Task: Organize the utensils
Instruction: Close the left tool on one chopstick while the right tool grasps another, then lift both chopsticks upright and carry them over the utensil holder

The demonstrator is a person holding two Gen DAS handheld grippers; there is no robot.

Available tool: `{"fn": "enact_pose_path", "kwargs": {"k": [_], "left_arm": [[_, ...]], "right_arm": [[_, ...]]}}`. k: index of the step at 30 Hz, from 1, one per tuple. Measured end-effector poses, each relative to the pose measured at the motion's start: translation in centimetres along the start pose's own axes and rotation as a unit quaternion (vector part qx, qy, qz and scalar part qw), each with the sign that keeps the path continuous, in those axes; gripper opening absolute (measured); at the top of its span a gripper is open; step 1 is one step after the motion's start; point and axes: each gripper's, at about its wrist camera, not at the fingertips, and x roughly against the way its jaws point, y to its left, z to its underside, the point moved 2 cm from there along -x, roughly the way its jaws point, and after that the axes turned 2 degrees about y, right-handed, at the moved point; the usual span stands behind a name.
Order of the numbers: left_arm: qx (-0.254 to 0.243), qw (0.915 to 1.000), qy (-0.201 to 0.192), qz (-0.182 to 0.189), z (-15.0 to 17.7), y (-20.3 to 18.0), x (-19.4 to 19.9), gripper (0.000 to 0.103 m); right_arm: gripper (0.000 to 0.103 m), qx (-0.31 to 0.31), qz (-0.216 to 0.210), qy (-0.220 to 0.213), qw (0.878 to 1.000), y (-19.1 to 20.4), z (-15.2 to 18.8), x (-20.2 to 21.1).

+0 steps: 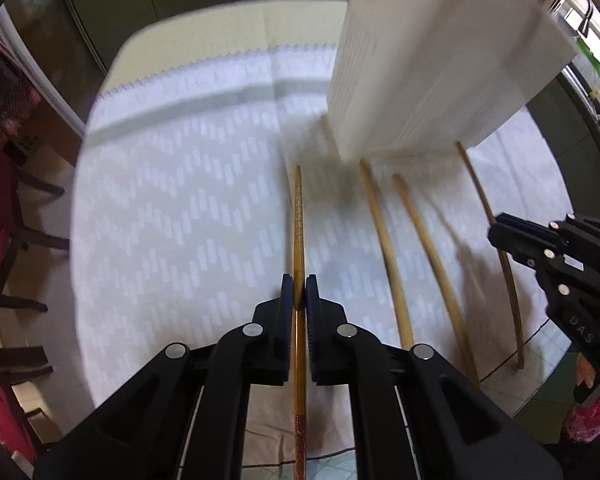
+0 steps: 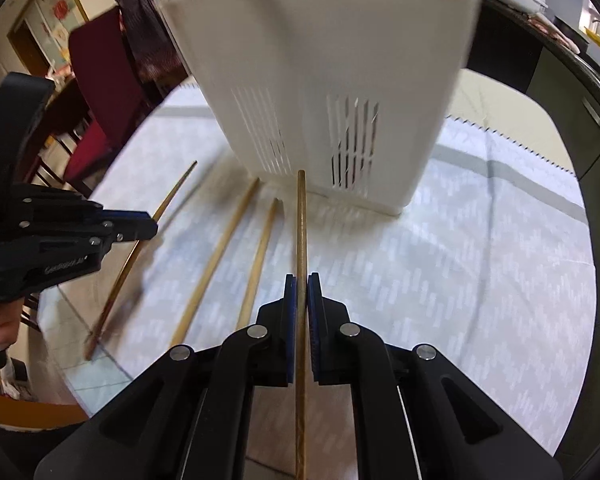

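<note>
My left gripper (image 1: 299, 292) is shut on a patterned golden chopstick (image 1: 299, 220) that points ahead along the fingers. My right gripper (image 2: 301, 296) is shut on a plain wooden chopstick (image 2: 301, 220) in the same way. Each gripper shows in the other's view: the right gripper (image 1: 498, 234) with its chopstick (image 1: 480, 196), the left gripper (image 2: 146, 227) with its chopstick (image 2: 176, 192). Two loose chopsticks (image 1: 384, 240) (image 1: 432, 256) lie side by side on the cloth between the grippers. A tall white slotted utensil holder (image 2: 320, 80) stands upright just beyond the chopstick tips.
A white patterned cloth (image 1: 180, 200) covers the pale table (image 1: 236, 28). Dark wooden chairs with red seats (image 2: 96, 92) stand beside the table. A dark counter with a sink tap (image 1: 576, 8) runs along the other side. A hand (image 2: 0, 320) holds the left gripper's grip.
</note>
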Motion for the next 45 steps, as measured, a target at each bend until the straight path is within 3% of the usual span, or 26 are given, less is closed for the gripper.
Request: {"fn": "enact_pose_path", "kwargs": {"k": [9, 16, 38, 45], "left_arm": [[-0.012, 0.9963, -0.086, 0.002, 1.0, -1.1, 7.5, 0.006], [-0.025, 0.9935, -0.111, 0.008, 2.4, -2.3, 10.3, 0.006], [-0.048, 0.9833, -0.171, 0.038, 2.3, -4.5, 16.2, 0.006], [-0.062, 0.9724, -0.218, 0.055, -0.1, -5.7, 21.4, 0.006]], "right_arm": [[0.006, -0.015, -0.032, -0.077, 0.996, -1.0, 1.7, 7.5], [0.006, -0.015, -0.036, -0.104, 0.994, -1.6, 3.2, 11.5], [0.006, -0.011, -0.051, -0.157, 0.986, -1.5, 3.6, 16.8], [0.006, -0.003, -0.050, -0.168, 0.985, -1.3, 3.2, 18.5]]}}
